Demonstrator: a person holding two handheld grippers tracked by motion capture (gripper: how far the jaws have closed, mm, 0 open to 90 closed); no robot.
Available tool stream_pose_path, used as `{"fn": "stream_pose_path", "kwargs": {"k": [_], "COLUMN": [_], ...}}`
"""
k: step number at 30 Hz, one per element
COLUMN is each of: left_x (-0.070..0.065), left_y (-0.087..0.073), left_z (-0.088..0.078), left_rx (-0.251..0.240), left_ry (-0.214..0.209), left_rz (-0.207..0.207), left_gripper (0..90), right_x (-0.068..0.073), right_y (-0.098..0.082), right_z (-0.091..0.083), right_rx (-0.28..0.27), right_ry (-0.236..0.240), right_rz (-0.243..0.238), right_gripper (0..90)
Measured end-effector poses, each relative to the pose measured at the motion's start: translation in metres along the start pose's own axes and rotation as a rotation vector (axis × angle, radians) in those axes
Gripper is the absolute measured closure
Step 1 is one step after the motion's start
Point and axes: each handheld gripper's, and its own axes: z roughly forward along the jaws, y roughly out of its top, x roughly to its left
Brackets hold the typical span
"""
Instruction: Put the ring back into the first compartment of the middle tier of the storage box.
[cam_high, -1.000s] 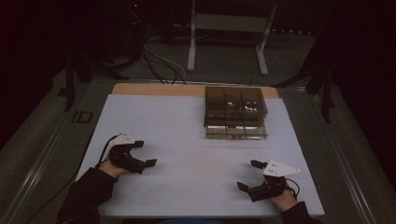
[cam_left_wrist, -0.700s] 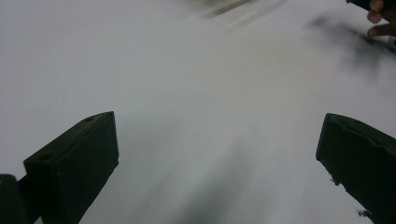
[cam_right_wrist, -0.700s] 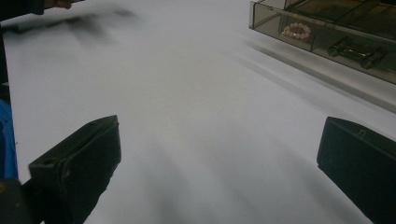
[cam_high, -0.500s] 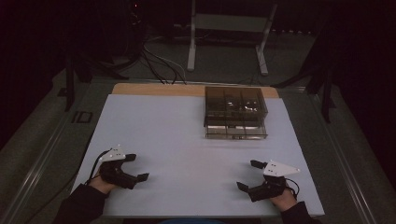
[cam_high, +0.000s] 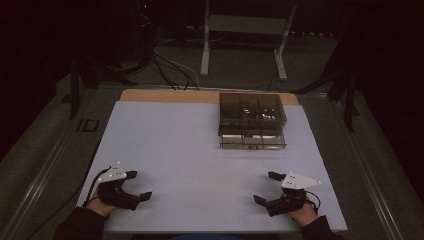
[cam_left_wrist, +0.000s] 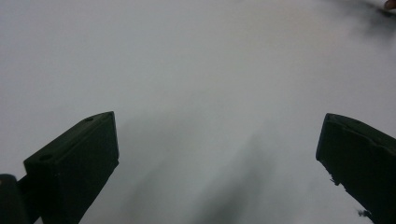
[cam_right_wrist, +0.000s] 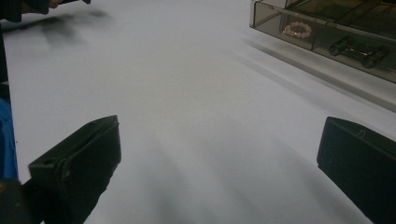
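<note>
My left gripper (cam_high: 140, 185) rests low over the white table top (cam_high: 190, 150) near its front left corner, jaws wide apart with nothing between them. In the left gripper view, that gripper (cam_left_wrist: 217, 126) has bare white surface in its gap. Near the front right corner, my right gripper (cam_high: 263, 187) is open and empty too. In the right gripper view, this gripper (cam_right_wrist: 219, 126) faces a smoky clear drawer box (cam_right_wrist: 327, 28). A pink bead bracelet (cam_right_wrist: 299, 29) lies inside one drawer. From above, the drawer box (cam_high: 252, 120) stands at the back right of the sheet.
A strip of wooden table edge (cam_high: 170, 95) lies behind the white sheet. On the dark floor beyond are cables (cam_high: 167, 70) and a metal stand (cam_high: 242, 35). The other hand's sleeve (cam_right_wrist: 28, 5) appears at the far left in the right gripper view.
My left gripper has drawn back toward the person and a little left, now near the front left corner. The right gripper and the box stay put.
</note>
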Motion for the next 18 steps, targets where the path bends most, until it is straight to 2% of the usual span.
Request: {"fn": "stream_pose_path", "kwargs": {"k": [11,18], "left_x": [0.0034,0.0028], "left_y": [-0.0046,-0.0046], "left_z": [0.0047,0.0042], "left_rx": [0.014,-0.006], "left_ry": [0.014,0.012], "left_rz": [0.009,0.009], "left_gripper": [0.9,0.9], "right_x": [0.0002,0.0008], "right_y": [0.0002,0.0001], "right_z": [0.001,0.0007], "right_rx": [0.007,0.01], "right_ry": [0.005,0.002], "right_rz": [-0.007,-0.011], "right_gripper": [0.0,0.0]}}
